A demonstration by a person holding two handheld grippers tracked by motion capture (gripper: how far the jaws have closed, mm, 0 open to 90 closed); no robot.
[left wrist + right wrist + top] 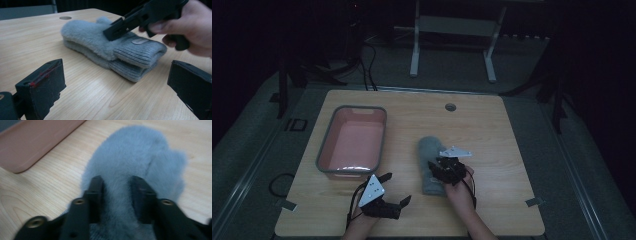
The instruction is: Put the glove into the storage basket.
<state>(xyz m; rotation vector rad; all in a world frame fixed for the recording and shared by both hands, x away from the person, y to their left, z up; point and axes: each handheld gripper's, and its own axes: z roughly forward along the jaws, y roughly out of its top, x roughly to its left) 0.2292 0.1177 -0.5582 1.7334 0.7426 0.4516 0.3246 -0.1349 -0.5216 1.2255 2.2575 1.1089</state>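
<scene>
The grey mittens (431,165) lay stacked on the wooden worktop (492,130), just to the right of the pink tub (353,141). The right gripper (117,182) was down on top of them, its fingers (96,192) partly open with fluffy wool between them but not squeezed tight yet, so this looked like the grabbing step. The left gripper (117,85) waited near the cuffs with its fingers (42,82) wide open and nothing in them; next, the right fingers probably needed to pinch the wool firmly before lifting.
</scene>
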